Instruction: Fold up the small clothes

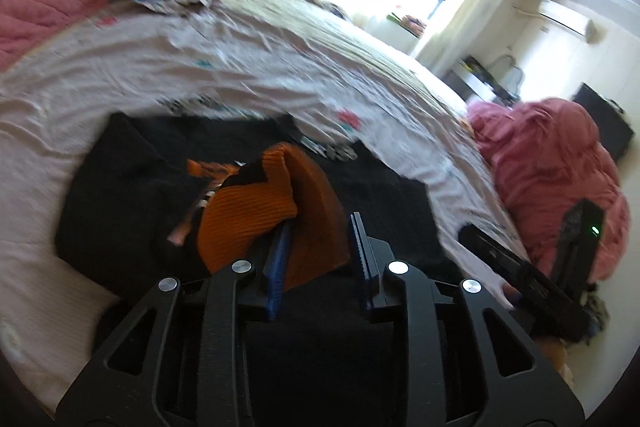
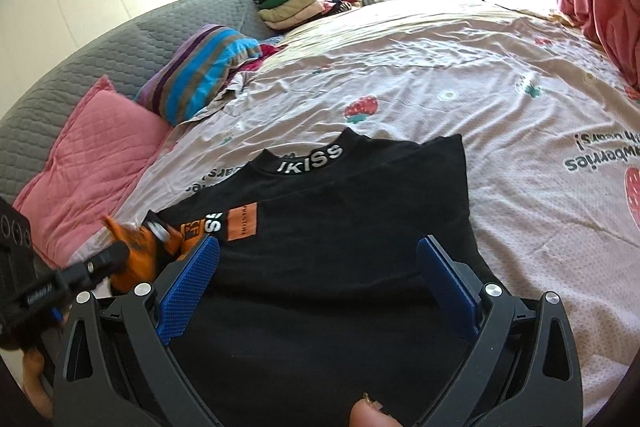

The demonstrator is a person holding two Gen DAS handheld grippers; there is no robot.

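Two grippers on this one, both over a black top (image 1: 132, 195) lying flat on the strawberry-print bedsheet (image 1: 248, 67). From the left wrist view, the left gripper (image 1: 320, 247) has its blue fingers (image 1: 278, 259) pinched on an orange ribbed sleeve cuff (image 1: 256, 211), bunched up and lifted over the black fabric; everything's a bit motion-blurred here, but the knit ribbing is easy to see. Off to the right side of that view the right gripper (image 1: 532, 267) shows up as a dark shape near the bed edge, next to a heaped pink blanket (image 1: 560, 179). Switching to the right wrist view, the black top (image 2: 340, 267) is spread with its collar away from the camera, white "IKISS" lettering on the neckband (image 2: 310, 159) and an orange patch (image 2: 242, 223) on the chest. The right gripper (image 2: 320, 279) hangs over it with its blue pads (image 2: 188, 283) spread wide, holding nothing. A striped pillow (image 2: 200, 71) and a pink pillow (image 2: 88, 163) sit at the headboard side.
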